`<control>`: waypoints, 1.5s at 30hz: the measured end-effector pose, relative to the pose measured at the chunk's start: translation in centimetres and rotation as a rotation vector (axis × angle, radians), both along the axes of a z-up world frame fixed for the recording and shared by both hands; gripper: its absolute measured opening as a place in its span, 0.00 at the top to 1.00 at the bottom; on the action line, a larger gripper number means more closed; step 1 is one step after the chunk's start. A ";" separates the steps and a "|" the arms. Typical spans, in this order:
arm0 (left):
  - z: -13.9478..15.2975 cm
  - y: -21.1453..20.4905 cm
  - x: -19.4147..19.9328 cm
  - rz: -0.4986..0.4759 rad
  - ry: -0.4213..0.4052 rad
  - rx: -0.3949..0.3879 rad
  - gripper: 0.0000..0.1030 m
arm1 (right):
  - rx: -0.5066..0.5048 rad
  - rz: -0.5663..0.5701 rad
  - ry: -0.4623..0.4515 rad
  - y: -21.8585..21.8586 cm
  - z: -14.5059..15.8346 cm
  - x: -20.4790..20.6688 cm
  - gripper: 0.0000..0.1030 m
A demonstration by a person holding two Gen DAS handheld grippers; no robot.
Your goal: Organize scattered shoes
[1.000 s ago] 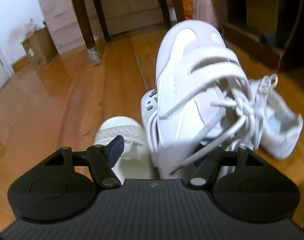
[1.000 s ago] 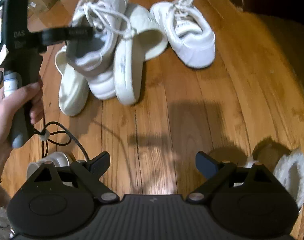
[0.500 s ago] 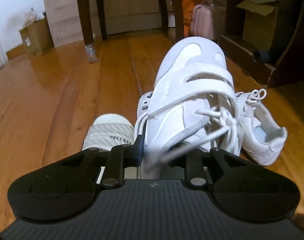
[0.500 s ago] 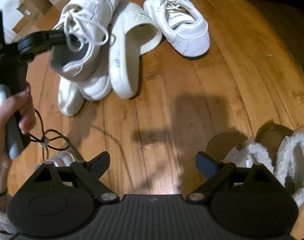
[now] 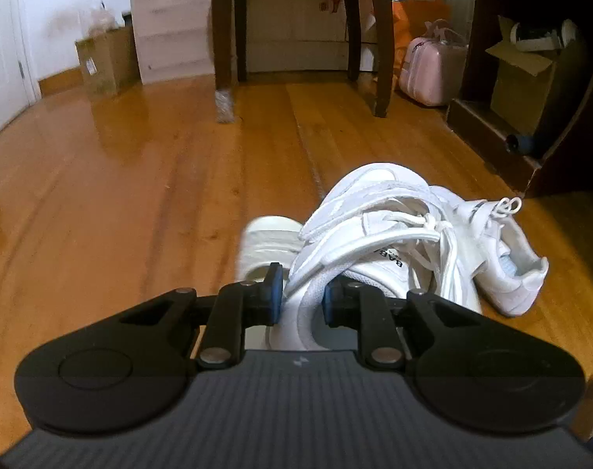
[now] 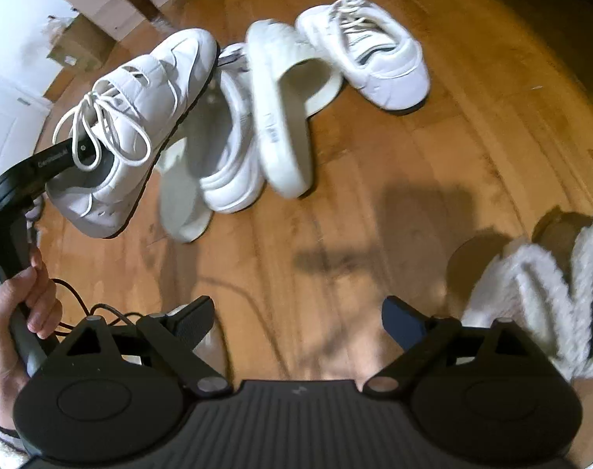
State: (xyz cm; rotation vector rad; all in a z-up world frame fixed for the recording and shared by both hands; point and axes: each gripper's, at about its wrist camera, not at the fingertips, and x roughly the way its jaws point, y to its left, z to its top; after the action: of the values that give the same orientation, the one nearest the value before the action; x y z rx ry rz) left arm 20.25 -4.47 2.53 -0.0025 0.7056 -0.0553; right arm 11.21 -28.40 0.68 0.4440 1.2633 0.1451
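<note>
My left gripper (image 5: 299, 293) is shut on the collar of a white strapped sneaker (image 5: 368, 226) and holds it off the floor; it also shows in the right wrist view (image 6: 136, 117), lifted left of the pile. On the floor lie a second white sneaker (image 6: 230, 148), a white slide (image 6: 281, 117), another slide (image 6: 183, 195) and a white laced sneaker (image 6: 367, 51). My right gripper (image 6: 296, 320) is open and empty above bare floor in front of the pile.
Fluffy white slippers (image 6: 550, 297) lie at the right. A dark wooden table's legs (image 5: 226, 39), a cardboard box (image 5: 105, 58), a pink case (image 5: 429, 70) and a dark shelf unit (image 5: 531, 78) stand beyond on the wooden floor (image 5: 140, 195).
My left gripper closed on the strapped sneaker's collar, then carried it up and left off the pile. My right gripper stayed open and shifted slightly.
</note>
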 end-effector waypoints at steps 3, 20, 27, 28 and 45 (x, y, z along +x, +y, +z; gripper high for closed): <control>1.2 3.5 -2.4 0.041 -0.007 -0.028 0.82 | 0.030 0.040 -0.015 1.8 1.1 -0.5 0.09; -1.6 18.3 -19.3 0.324 0.298 -0.072 0.75 | 0.183 0.323 0.028 16.8 -1.8 -4.6 0.06; -4.0 25.6 -24.1 0.457 0.452 -0.244 0.43 | -0.002 0.576 -0.224 21.4 1.5 -7.7 0.08; -3.2 26.1 -24.4 0.451 0.429 -0.247 0.38 | -0.040 0.641 -0.285 22.5 2.4 -8.3 0.10; -4.9 29.5 -27.7 0.478 0.487 -0.375 0.10 | -0.370 1.501 -0.207 39.6 6.4 -13.0 0.13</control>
State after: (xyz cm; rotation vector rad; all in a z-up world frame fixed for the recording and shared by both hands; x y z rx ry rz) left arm -7.42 25.05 -2.36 -0.5583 1.1551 0.2808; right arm -1.74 11.19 7.11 -0.8956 1.1439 1.1556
